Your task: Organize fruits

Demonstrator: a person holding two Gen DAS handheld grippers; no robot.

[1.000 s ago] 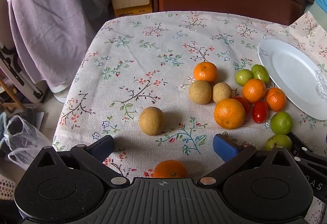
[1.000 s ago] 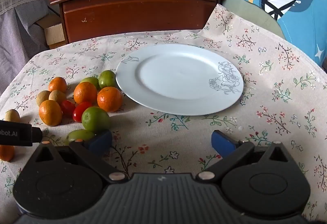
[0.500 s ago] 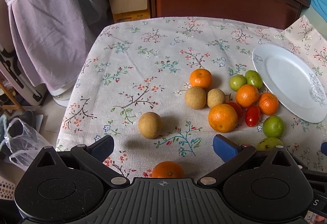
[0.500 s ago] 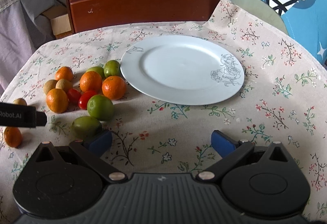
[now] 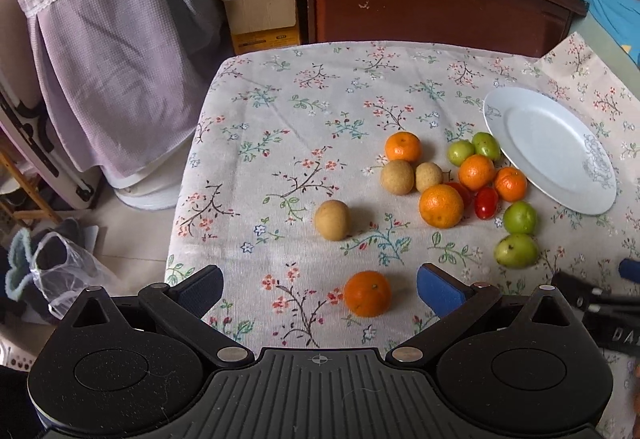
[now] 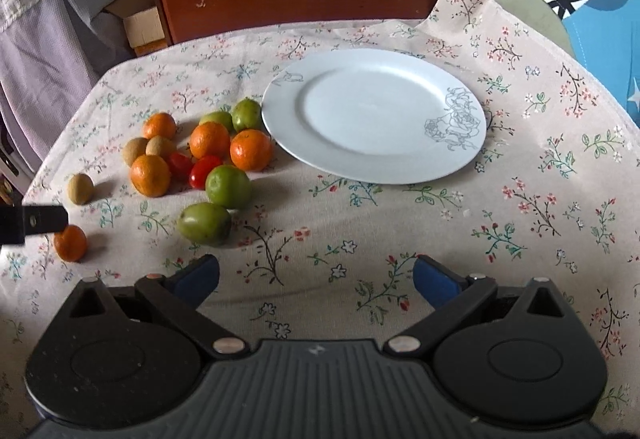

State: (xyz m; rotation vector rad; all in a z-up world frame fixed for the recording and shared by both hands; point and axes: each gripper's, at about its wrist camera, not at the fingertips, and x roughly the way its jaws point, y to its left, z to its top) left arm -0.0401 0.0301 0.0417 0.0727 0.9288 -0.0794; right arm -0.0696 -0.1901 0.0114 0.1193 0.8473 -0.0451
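Left wrist view puts the lone orange almost between the spread fingers of the left gripper, just right of the midline and close to the right-hand blue pad. Both of that gripper's jaws stand wide apart with nothing in them. The white plate serves as the landmark: this orange lies farthest from it of all the fruit, out toward the near-left corner of the floral tablecloth, with a single tan fruit a little closer to the plate and the main cluster touching or just beside the plate's left rim. The right gripper is likewise spread and empty, pointing at bare cloth below the plate, with the nearest green fruit off to its left. The left gripper is therefore much the nearer to the lone orange, and a short advance with a slight shift right would likely centre it. Being round, the orange has no long axis to align with. Its skin looks bright, lightly dimpled and firm, with a small dark stem mark on top; it could roll if nudged by one pad first. The plate holds no fruit, so the sorting seems barely begun.
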